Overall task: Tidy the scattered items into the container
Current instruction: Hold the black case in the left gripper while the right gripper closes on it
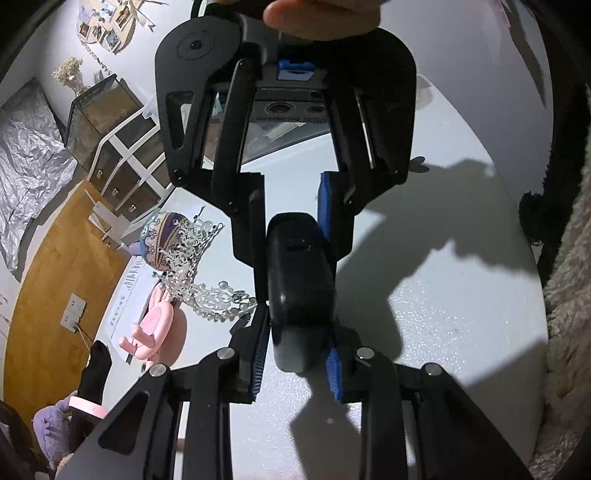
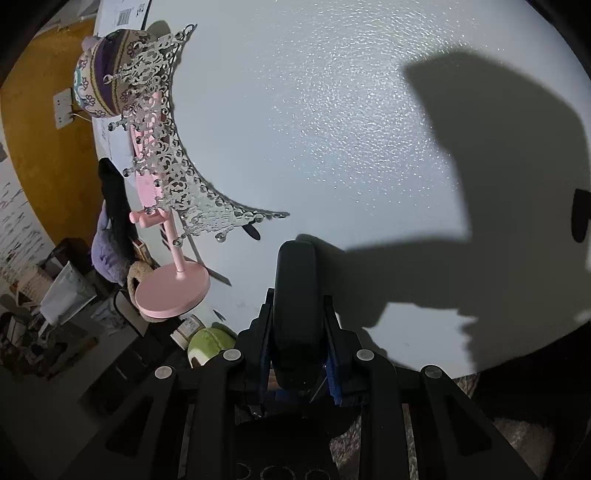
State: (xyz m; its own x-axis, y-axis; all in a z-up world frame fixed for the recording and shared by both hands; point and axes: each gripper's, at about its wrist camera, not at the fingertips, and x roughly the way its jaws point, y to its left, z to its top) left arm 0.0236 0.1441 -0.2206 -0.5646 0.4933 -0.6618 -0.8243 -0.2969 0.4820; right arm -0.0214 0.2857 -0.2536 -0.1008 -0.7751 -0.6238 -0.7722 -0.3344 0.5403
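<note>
A black rounded case (image 1: pixel 299 280) hangs over the white round table (image 1: pixel 461 325). In the left wrist view my left gripper (image 1: pixel 297 332) has its blue pads (image 1: pixel 258 350) pressed on both sides of the case's near end. My right gripper (image 1: pixel 295 236) faces it from the far side and clamps the other end, with a person's thumb (image 1: pixel 317 18) above it. In the right wrist view the right gripper (image 2: pixel 297 299) is shut on the same case (image 2: pixel 295 273), whose far end sticks out over the table (image 2: pixel 332 110); the left gripper does not show there.
A silver beaded tiara (image 2: pixel 173 177) hangs on a pink stand (image 2: pixel 171 291) at the table's left edge, beside an embroidered round cap (image 2: pixel 99 77). A small dark item (image 2: pixel 253 230) lies under the tiara. A fluffy throw (image 1: pixel 569 295) borders the right side. A glass tank (image 1: pixel 99 107) stands on a white cabinet.
</note>
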